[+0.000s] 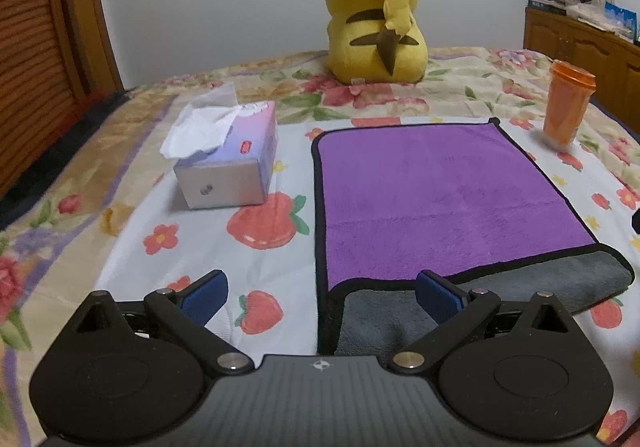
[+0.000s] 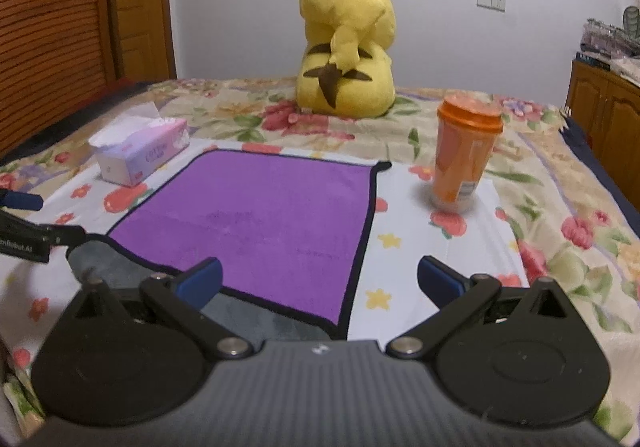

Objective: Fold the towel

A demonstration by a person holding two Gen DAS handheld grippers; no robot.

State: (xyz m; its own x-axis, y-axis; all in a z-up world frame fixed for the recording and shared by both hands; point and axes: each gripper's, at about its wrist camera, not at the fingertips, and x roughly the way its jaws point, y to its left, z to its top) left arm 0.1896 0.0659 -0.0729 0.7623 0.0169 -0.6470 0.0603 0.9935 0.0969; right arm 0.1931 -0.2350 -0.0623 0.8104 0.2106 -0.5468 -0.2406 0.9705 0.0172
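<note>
Low in the frame, the left gripper has its jaws spread wide, holding nothing, straddling the near left corner of the towel. Likewise the right gripper gapes wide and empty over the near right corner. Purple side up, grey strip nearest, the towel lies mid-frame on the floral bedspread, between tissue box and orange cup.

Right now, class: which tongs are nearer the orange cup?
Right. The right tongs sit over the towel's cup-side corner; the left tongs sit at the far corner from the cup.
</note>
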